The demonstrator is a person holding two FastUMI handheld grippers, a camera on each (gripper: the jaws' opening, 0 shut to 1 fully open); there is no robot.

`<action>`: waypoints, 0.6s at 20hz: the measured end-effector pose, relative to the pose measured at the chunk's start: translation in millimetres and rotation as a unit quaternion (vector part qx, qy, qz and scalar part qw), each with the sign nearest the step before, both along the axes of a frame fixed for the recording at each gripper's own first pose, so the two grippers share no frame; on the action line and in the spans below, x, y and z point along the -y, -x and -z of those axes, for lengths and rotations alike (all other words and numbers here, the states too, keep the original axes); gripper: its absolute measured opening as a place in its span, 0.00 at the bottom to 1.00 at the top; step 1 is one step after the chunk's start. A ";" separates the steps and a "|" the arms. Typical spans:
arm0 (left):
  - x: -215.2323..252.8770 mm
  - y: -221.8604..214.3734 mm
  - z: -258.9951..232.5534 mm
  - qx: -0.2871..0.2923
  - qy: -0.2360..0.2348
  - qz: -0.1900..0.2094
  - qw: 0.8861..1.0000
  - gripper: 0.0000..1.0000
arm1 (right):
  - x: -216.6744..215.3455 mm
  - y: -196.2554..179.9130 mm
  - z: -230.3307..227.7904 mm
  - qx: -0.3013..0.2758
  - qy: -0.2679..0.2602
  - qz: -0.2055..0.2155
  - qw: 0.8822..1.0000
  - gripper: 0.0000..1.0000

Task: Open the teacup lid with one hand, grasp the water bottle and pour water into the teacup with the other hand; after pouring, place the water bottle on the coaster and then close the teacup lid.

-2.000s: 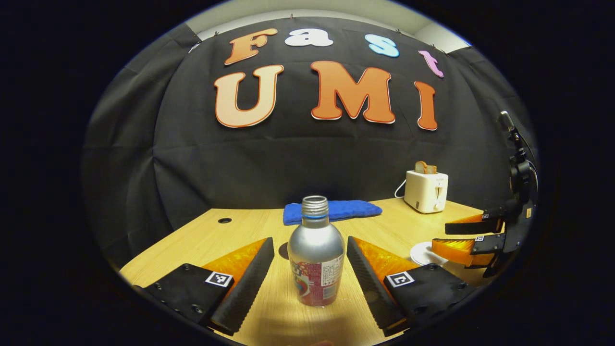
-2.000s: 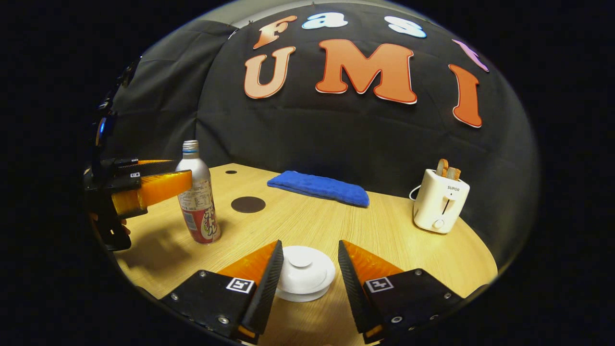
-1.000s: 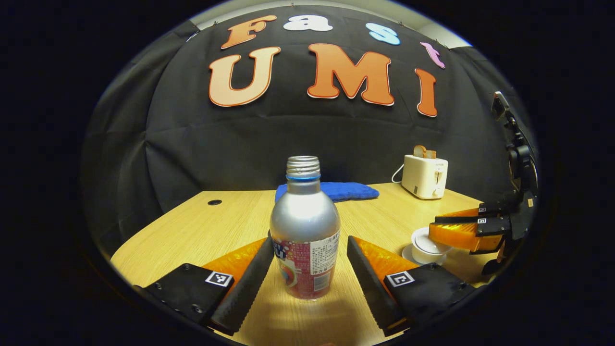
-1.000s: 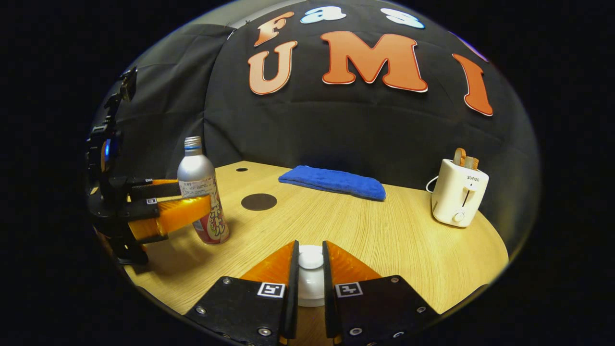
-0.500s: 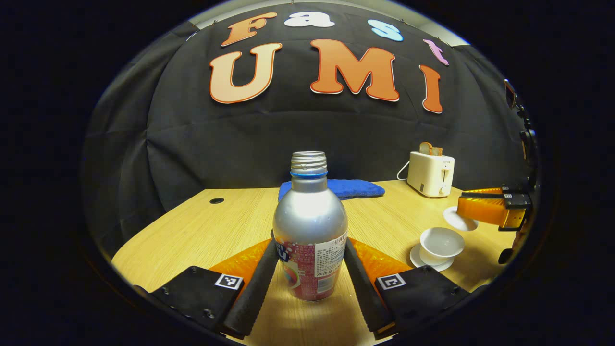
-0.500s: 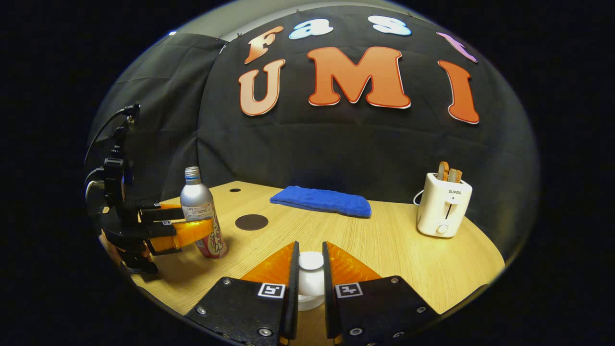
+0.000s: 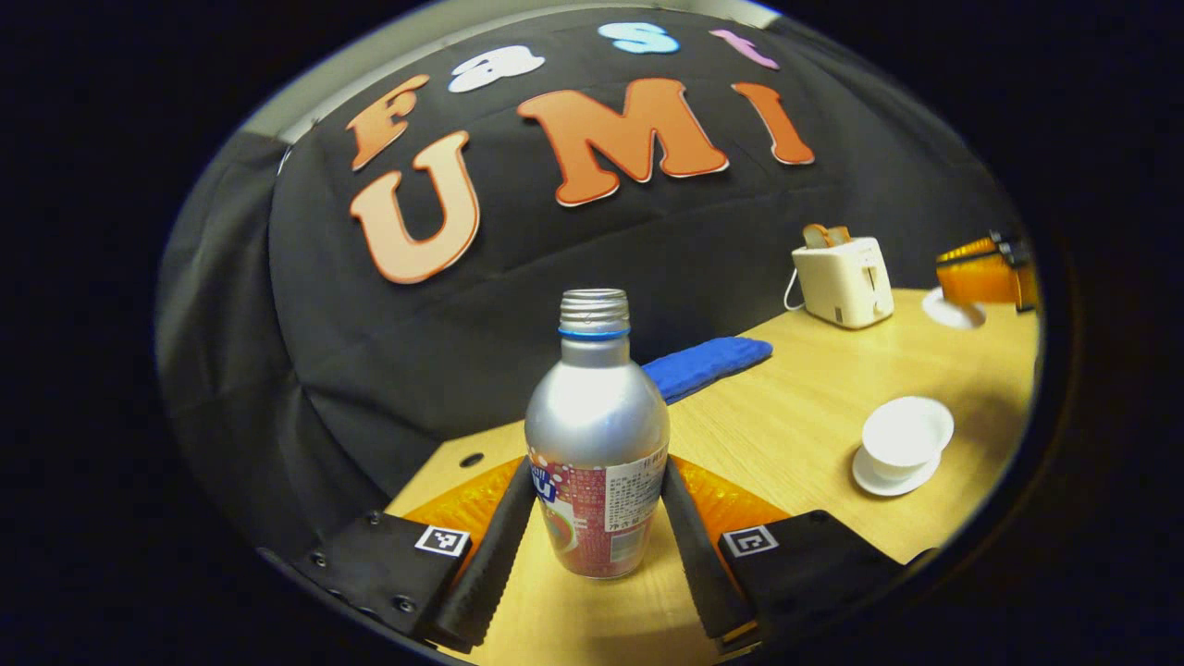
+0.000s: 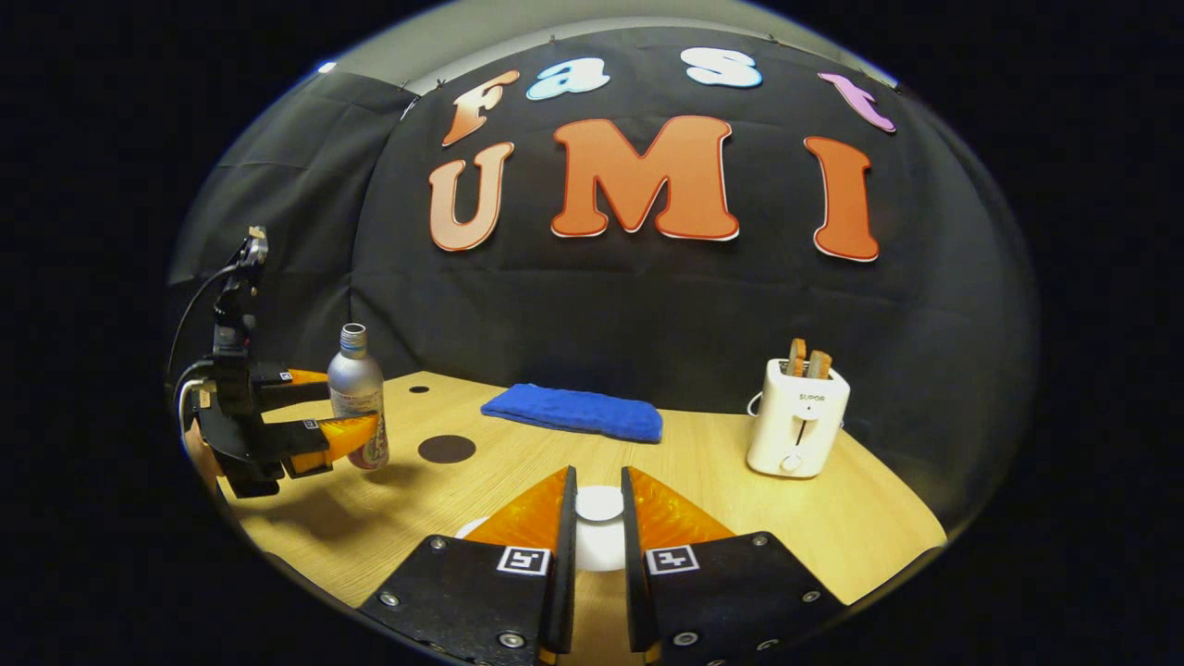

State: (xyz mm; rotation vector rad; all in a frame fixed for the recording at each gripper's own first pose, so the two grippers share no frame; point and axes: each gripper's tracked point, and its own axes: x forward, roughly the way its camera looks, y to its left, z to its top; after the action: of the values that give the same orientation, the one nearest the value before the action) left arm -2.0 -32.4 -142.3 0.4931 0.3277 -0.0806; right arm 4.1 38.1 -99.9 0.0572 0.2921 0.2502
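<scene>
A silver water bottle [image 7: 597, 416] with a red label and an open neck stands between my left gripper's [image 7: 598, 467] fingers, which are shut on its lower body. In the right gripper view the left gripper [image 8: 344, 403] holds the bottle [image 8: 351, 370] at the table's left, base at or just above the wood. The white teacup [image 7: 905, 433] sits uncovered on its saucer. My right gripper [image 8: 598, 476] is shut on the knob of the white lid [image 8: 599, 546], held up off the cup. In the left gripper view the right gripper [image 7: 985, 273] and lid [image 7: 953, 310] hang at the far right. A dark round coaster [image 8: 446, 449] lies beside the bottle.
A blue folded cloth [image 8: 573, 412] lies at the back of the wooden table [image 8: 721, 481]. A white toaster [image 8: 797, 416] with toast stands at the back right. A small cable hole [image 7: 472, 459] is in the table's far left corner.
My left gripper has shut on the bottle and its view has tilted. My right gripper shut on the lid's knob, lifted the lid off the teacup and carried it up and away.
</scene>
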 end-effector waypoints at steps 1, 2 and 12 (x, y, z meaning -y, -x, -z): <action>1.5 -3.4 -2.4 0.005 -0.026 0.007 1.000 0.82 | 8.8 -0.2 -1.1 0.000 0.002 0.007 1.000 0.23; 3.1 -5.4 -3.9 0.008 -0.050 0.011 0.999 0.84 | 15.8 0.2 -3.1 0.002 0.003 0.014 1.000 0.24; 29.5 -6.8 -1.4 0.025 -0.245 0.077 0.966 0.84 | 59.8 3.5 -22.7 0.037 0.003 0.046 0.998 0.23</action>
State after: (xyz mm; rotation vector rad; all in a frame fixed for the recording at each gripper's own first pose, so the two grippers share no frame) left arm 4.8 -61.9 -140.8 1.0112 0.2587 -0.1396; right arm 0.7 -21.7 -77.2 0.0554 0.2154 0.1599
